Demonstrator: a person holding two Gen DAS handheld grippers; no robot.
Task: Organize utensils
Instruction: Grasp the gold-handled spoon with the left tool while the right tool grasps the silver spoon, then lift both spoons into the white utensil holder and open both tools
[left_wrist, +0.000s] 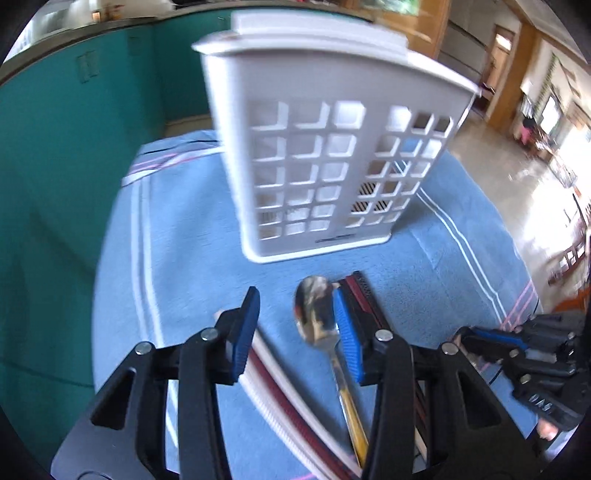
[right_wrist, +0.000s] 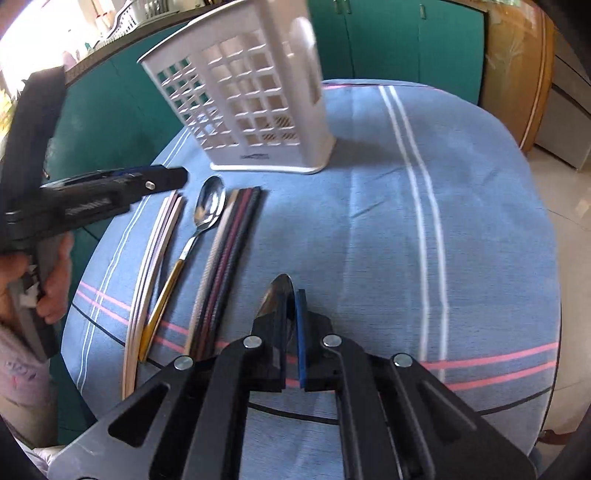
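White lattice caddy (right_wrist: 243, 99); blue striped cloth (right_wrist: 369, 221).

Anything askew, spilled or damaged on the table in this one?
Nothing stands out. The white basket stands upright on the blue cloth; the spoon and chopsticks lie roughly parallel before it. Right gripper is shut on another spoon.

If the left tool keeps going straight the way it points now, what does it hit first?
Probably the gold-handled spoon: it lies between the left tool's parted jaws, just ahead on the blue cloth. The white utensil basket stands farther on. Depth is hard to judge.
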